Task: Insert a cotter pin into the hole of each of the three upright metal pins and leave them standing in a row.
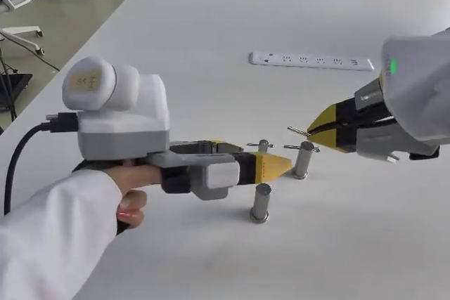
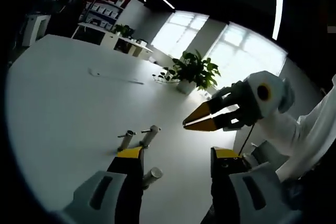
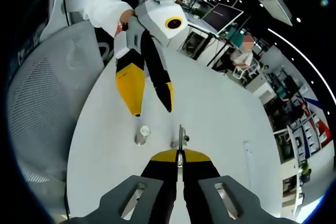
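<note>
You're on the last of the three. The far pin [image 1: 264, 147] and the middle pin [image 1: 304, 161] each seem to carry a cotter pin already, while the nearest pin [image 1: 261, 201] stands bare on the desk [image 1: 197, 61]. Your right gripper [image 3: 179, 157] is clamped on a cotter pin [image 3: 180, 139] near the row. Your left gripper [image 2: 178, 153] hovers beside the bare pin, jaws apart. Next, line the cotter pin up with that pin's hole and steady the pin as you slide it through.

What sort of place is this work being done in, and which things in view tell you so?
Probably an open-plan office or lab workspace: a large white table with a power strip, a potted plant by tall windows, and a monitor further back.
</note>
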The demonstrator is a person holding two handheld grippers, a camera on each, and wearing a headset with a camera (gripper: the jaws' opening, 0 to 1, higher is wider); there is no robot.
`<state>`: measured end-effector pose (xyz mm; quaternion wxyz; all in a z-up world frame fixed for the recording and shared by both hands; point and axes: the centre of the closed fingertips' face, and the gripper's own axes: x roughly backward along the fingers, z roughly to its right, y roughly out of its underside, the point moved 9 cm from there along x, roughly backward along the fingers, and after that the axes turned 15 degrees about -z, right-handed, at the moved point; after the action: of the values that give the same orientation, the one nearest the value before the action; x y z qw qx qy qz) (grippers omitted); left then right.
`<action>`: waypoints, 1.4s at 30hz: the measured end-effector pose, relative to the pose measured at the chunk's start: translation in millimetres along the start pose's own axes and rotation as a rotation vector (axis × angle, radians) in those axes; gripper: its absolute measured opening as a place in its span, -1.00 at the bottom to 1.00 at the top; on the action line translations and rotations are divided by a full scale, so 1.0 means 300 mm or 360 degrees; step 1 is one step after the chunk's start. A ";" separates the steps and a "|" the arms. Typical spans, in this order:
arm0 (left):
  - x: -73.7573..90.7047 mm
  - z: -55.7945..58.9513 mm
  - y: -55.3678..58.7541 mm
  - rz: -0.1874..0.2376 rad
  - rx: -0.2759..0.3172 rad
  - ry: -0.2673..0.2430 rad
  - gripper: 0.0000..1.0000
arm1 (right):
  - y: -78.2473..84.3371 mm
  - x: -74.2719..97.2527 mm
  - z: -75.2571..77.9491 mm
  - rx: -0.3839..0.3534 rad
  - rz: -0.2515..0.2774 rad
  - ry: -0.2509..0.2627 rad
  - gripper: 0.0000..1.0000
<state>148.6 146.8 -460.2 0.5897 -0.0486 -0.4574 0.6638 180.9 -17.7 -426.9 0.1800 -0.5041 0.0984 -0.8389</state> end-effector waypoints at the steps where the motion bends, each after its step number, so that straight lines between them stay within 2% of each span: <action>1: -0.005 0.001 -0.003 0.0004 0.0023 0.0014 -0.08 | -0.006 -0.002 -0.013 0.0014 0.0002 0.0002 -1.00; 5: -0.021 -0.001 -0.015 -0.0004 0.0047 0.0026 -0.21 | -0.008 -0.015 -0.035 0.0019 0.0024 -0.0026 -1.00; 9: -0.038 0.003 -0.019 -0.0026 0.0089 0.0073 -0.41 | -0.014 -0.025 -0.055 0.0018 0.0034 -0.0027 -1.00; 14: -0.054 0.003 -0.015 -0.0064 0.0096 0.0061 -0.53 | -0.040 -0.026 -0.080 0.0046 0.0061 -0.0053 -1.00; 21: -0.055 0.000 -0.012 -0.0082 0.0135 0.0071 -0.74 | -0.051 -0.020 -0.073 0.0050 0.0081 -0.0029 -1.00; 28: -0.053 0.008 -0.017 -0.0084 0.0166 0.0120 -0.94 | -0.057 -0.012 -0.068 0.0076 0.0082 -0.0008 -1.00; 42: -0.046 0.009 -0.009 -0.0118 0.0218 0.0093 -0.99 | -0.064 -0.015 -0.077 0.0108 0.0076 -0.0009 -1.00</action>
<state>153.2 133.6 -463.4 0.6290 -0.0104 -0.3950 0.6695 158.6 1.4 -434.8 0.2173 -0.4974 0.0814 -0.8359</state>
